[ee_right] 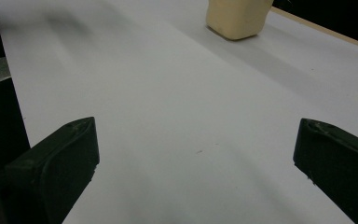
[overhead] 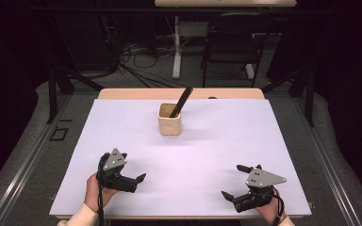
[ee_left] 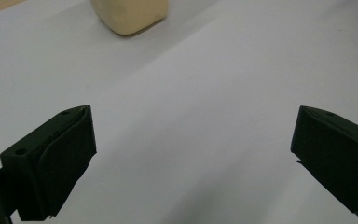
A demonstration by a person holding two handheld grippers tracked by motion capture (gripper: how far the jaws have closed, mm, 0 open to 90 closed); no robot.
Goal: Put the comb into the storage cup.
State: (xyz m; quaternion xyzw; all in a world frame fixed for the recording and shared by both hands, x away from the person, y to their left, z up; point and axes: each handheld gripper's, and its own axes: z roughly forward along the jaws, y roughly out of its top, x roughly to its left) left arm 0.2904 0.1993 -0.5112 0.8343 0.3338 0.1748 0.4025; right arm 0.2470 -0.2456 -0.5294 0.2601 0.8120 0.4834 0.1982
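Two grippers wait low on a white table, a cup beyond them.

The left gripper (overhead: 139, 181) at 7 o'clock and right gripper (overhead: 235, 181) at 5 o'clock both gape wide, holding nothing; the cream cup (overhead: 170, 119) (a black tool (overhead: 181, 101) leaning inside) stands well apart, toward 12.

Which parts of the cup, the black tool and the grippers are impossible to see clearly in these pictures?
- Black tool: high view, lower end hidden inside the cup.
- Cup top: left gripper view, cut off by the upper edge; the same in the right gripper view.
- Small dark thing at the table's far edge: high view, too small to identify.
- Left gripper: high view, one fingertip hidden behind its body.
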